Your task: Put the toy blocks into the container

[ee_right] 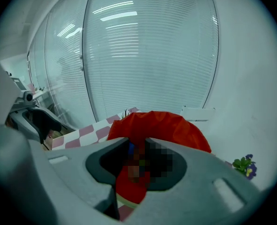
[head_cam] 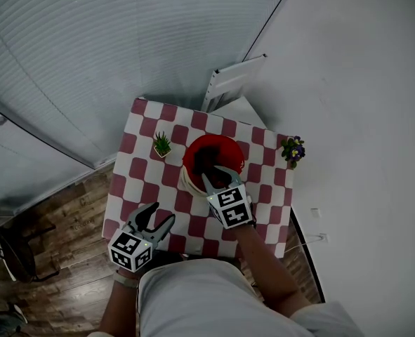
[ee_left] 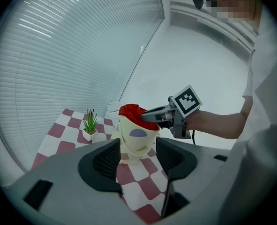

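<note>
Head view: cream, red-lined container (head_cam: 229,150) under slightly parted right tongs (head_cam: 216,175); left tongs (head_cam: 162,213) open, empty.

You're standing in what looks like an office-type room: a long glass partition with slatted blinds (head_cam: 123,48) runs down one side, a plain white wall (head_cam: 361,83) with a wall socket (head_cam: 322,237) down the other, and there's wood-look flooring (head_cam: 60,209) underfoot. Your worktop (head_cam: 133,167) is a small table under a red-and-white checked cloth, dressed with a little green potted plant (head_cam: 162,144) and a pot of purple flowers (head_cam: 292,149).
</note>
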Demonstrator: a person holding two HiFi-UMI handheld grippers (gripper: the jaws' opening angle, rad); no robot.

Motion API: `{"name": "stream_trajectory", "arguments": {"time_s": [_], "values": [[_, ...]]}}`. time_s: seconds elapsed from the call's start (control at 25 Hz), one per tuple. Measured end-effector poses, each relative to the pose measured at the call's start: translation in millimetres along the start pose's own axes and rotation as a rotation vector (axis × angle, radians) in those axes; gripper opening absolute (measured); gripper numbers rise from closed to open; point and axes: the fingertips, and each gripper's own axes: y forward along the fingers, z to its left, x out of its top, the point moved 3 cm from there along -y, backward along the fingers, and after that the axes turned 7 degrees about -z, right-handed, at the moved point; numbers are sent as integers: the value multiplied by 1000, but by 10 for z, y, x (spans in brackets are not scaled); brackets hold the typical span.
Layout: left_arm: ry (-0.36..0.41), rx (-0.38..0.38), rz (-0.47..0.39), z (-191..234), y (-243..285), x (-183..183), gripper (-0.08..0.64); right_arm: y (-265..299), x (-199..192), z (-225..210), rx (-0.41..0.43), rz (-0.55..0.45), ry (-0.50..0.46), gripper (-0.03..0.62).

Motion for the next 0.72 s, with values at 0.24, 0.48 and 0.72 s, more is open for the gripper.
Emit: {"name": "stream_trajectory", "arguments": {"time_s": [0.24, 0.48, 0.72], "values": [[25, -17, -16, -51, 48, 146, 229, -263, 80, -33, -34, -67, 38, 92], [83, -51, -36, -187, 141, 409, 229, -616, 186, -86, -62, -150, 88, 92], [123, -124, -69, -299, 251, 779, 229, -996, 274, -116, -117, -252, 156, 92]]}}
